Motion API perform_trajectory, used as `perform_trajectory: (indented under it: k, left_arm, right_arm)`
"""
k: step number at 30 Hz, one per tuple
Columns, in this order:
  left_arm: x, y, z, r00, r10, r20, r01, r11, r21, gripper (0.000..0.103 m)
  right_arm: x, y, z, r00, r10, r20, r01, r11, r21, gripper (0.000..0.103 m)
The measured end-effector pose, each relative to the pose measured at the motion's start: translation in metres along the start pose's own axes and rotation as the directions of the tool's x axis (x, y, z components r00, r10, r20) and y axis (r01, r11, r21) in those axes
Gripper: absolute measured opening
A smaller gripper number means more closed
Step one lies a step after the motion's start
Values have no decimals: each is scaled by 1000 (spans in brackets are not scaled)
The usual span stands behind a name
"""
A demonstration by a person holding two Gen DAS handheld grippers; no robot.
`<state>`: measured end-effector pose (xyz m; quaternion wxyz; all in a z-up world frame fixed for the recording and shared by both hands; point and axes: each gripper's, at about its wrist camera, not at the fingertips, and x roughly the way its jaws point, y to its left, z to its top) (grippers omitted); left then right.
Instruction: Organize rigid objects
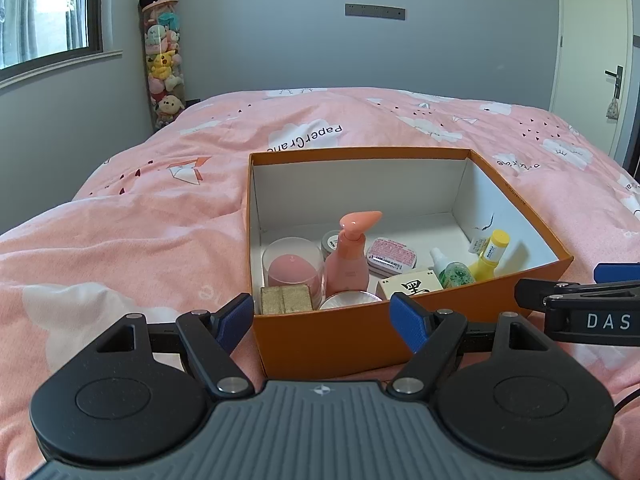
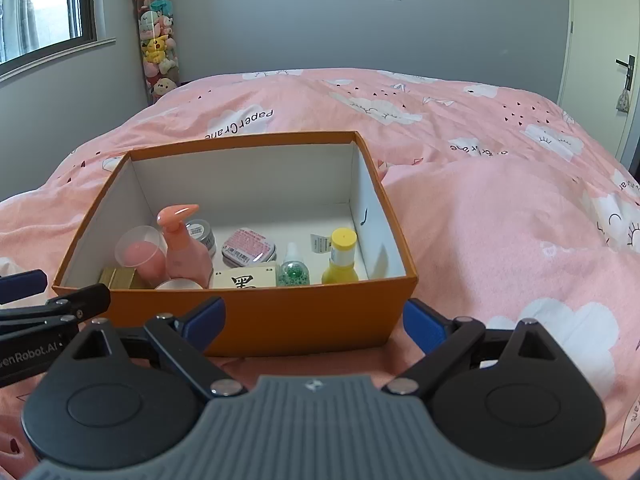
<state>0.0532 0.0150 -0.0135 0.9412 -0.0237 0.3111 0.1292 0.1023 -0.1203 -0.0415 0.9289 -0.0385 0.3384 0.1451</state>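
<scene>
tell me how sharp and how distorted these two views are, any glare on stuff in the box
Left wrist view: sharp, fisheye bends the window frame, soft highlight on the pink pump bottle. Right wrist view: equally sharp, door edge bowed, dark vignette in the corners, small glare on the pump bottle's head; box evenly lit.

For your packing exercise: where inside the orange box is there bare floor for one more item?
Free: the floor along the back wall of the orange box, behind the pink tin. Crowded: the front row, from pump bottle to yellow bottle.
</scene>
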Motion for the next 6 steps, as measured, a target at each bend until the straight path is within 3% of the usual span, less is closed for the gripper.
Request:
perform_trajectory:
  k: [6]
  left_arm:
    - [-1,1,1,1000,-3,4,3,1000,-5,91]
  right_arm:
    - [1,1,0,1000,1,-3,-1,1000,-3,94]
